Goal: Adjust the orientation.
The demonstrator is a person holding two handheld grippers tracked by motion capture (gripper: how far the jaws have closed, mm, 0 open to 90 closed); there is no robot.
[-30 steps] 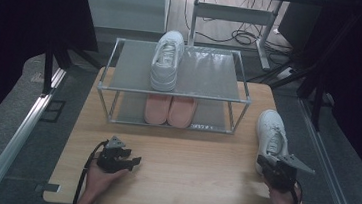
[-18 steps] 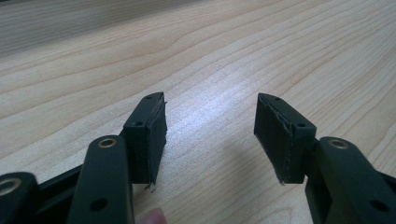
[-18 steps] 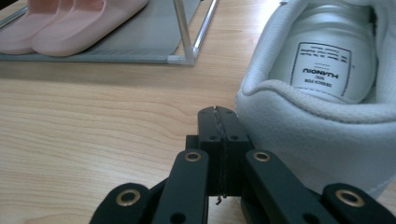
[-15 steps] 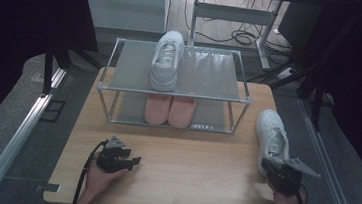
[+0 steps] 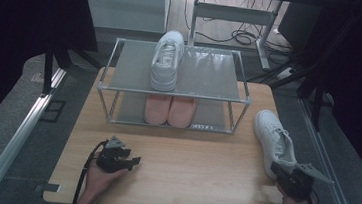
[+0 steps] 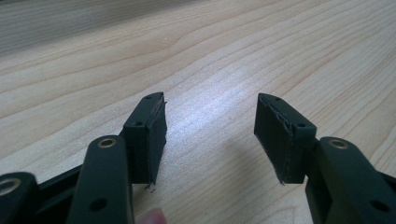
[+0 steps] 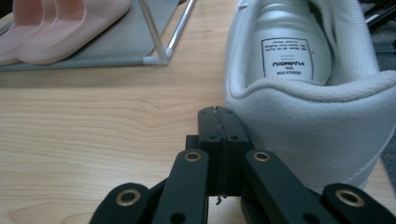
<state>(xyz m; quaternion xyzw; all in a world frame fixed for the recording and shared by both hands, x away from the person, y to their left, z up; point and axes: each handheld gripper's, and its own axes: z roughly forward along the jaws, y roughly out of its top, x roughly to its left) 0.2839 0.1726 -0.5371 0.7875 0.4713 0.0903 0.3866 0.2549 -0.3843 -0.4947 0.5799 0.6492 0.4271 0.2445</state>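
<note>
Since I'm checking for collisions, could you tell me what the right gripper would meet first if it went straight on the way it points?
Most likely the heel of the white sneaker: the shut right gripper sits just left of it, close enough to graze.

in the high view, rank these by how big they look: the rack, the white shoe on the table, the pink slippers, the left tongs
1. rack
2. white shoe on the table
3. pink slippers, as a pair; partly hidden under the top shelf, so its place against the shoe is unsure
4. left tongs

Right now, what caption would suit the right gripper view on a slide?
The right gripper, jaws shut and empty, sits at the heel of a white sneaker on the wooden table.
</note>
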